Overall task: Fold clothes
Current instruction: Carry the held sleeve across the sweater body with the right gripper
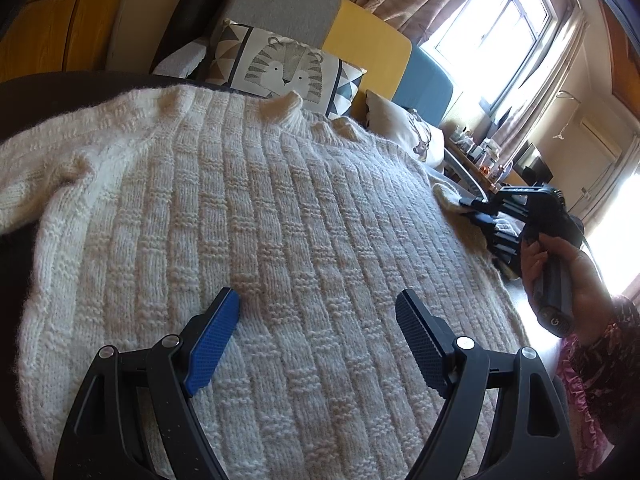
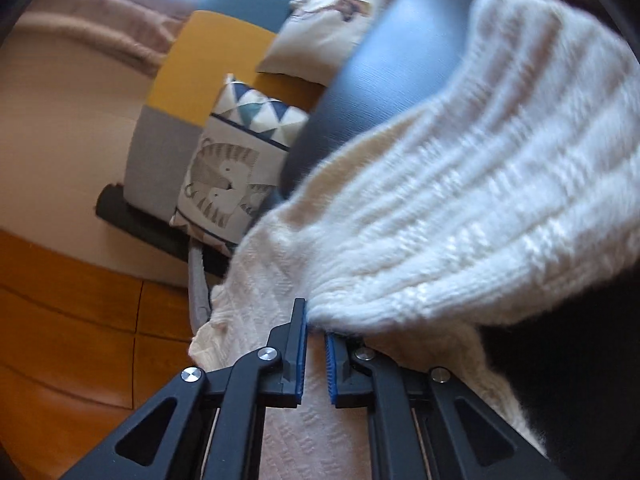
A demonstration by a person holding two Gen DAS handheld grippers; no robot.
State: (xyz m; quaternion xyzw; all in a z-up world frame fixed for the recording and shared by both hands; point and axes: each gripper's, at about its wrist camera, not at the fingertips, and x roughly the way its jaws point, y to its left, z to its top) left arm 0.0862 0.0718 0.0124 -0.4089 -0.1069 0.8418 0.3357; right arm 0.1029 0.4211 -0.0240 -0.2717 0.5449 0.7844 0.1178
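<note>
Left wrist view: a cream knitted sweater (image 1: 256, 216) lies spread flat and fills the centre and left of the frame, its collar toward the top centre and one sleeve running off the left edge. The left gripper (image 1: 318, 308) sits at the bottom centre above the sweater body, its jaws spread wide with nothing between them; one blue pad faces inward on the left finger. Contact with the knit cannot be confirmed from this angle.

At the right edge of the same view, a hand (image 1: 568, 276) grips the handle of the right gripper (image 1: 480, 210), whose fingers meet the far right edge of the sweater. A patterned sleeve (image 1: 608, 360) shows at the lower right.

Right wrist view: the right gripper (image 2: 316, 320) occupies the bottom centre, jaws drawn close together and clamped on a fold of the sweater (image 2: 460, 216). The knit bunches from the fingertips toward the upper right; the image is blurred there.

Surroundings: a tiger-print cushion (image 1: 280, 68) lies just beyond the collar at the top centre, backed by a grey, yellow and blue headboard (image 1: 368, 48). A second pale cushion (image 1: 404, 128) rests to its right. A bright window (image 1: 492, 28) with curtains fills the upper right.
</note>
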